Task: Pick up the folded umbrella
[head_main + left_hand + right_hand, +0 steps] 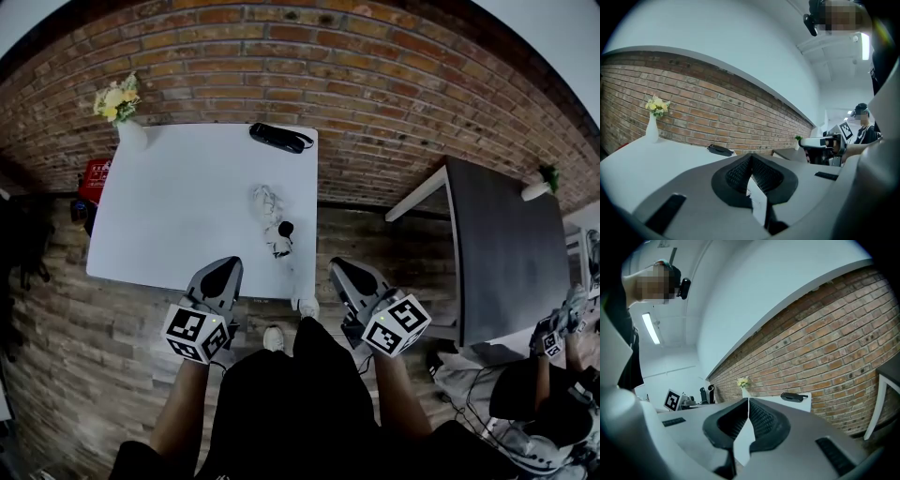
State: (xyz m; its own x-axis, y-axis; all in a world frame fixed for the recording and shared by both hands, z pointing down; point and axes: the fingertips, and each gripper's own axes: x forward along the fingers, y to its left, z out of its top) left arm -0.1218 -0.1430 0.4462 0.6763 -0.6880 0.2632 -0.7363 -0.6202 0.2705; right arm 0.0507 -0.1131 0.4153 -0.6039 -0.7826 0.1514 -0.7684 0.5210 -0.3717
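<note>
The folded umbrella (pixel 279 138) is black and lies at the far edge of the white table (pixel 178 216), close to the brick wall. It also shows small in the left gripper view as the umbrella (pixel 720 150), and in the right gripper view as the umbrella (pixel 793 396). My left gripper (pixel 221 269) hovers at the table's near edge, shut and with nothing in it. My right gripper (pixel 341 270) is off the table's near right corner, over the floor, also shut and holding nothing. Both point toward the wall, far short of the umbrella.
A white vase of yellow flowers (pixel 120 108) stands at the table's far left corner. A crumpled white thing with a black part (pixel 272 220) lies mid-table on the right. A dark table (pixel 506 253) stands to the right, with another person (pixel 548 394) beside it.
</note>
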